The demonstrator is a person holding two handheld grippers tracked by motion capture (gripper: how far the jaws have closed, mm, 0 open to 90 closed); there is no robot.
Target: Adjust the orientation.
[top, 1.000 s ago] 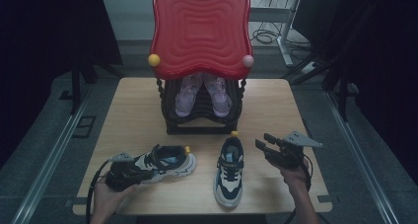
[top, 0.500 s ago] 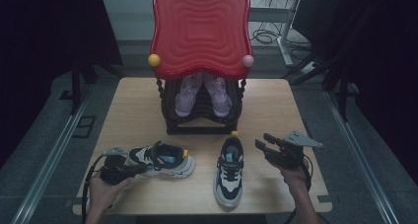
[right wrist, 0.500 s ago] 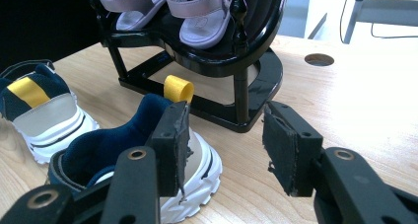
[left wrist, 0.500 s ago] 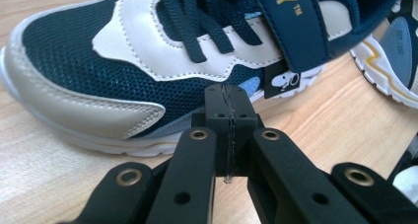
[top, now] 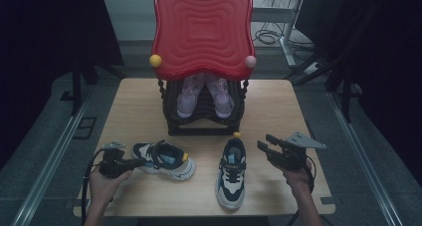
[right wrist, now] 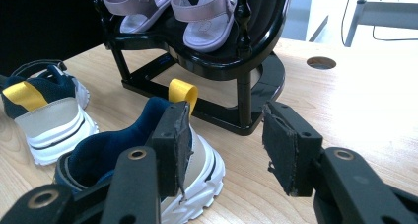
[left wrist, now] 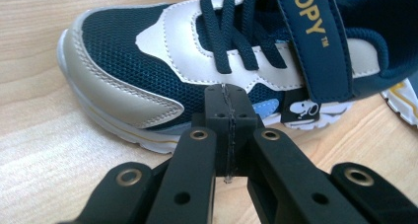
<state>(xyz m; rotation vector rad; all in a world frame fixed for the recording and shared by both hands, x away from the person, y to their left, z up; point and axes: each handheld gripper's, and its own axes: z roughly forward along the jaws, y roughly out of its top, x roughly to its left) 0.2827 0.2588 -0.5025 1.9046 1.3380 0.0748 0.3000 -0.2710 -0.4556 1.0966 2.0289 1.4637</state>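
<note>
Two grippers idling beside a pair of navy sneakers in front of a shoe rack.

The left gripper [left wrist: 227, 130] is sitting with its jaws pressed together on nothing, its tip pointing at the side of the left sneaker [top: 164, 159], which is lying crosswise on the wooden table [top: 278, 106]. The right gripper [right wrist: 226, 145] is hovering with its jaws parted wide and empty, just beside the heel of the right sneaker [top: 232, 171], whose yellow pull tab [right wrist: 183, 93] is facing the black rack [top: 204, 121] holding lilac sandals [top: 204, 94]. Risk, as I judge it: the shut left jaws could only nudge the sneaker away rather than take it, and the right gripper closing on the soft heel collar might be pinching loosely, letting the shoe swing or drop against the rack.
</note>
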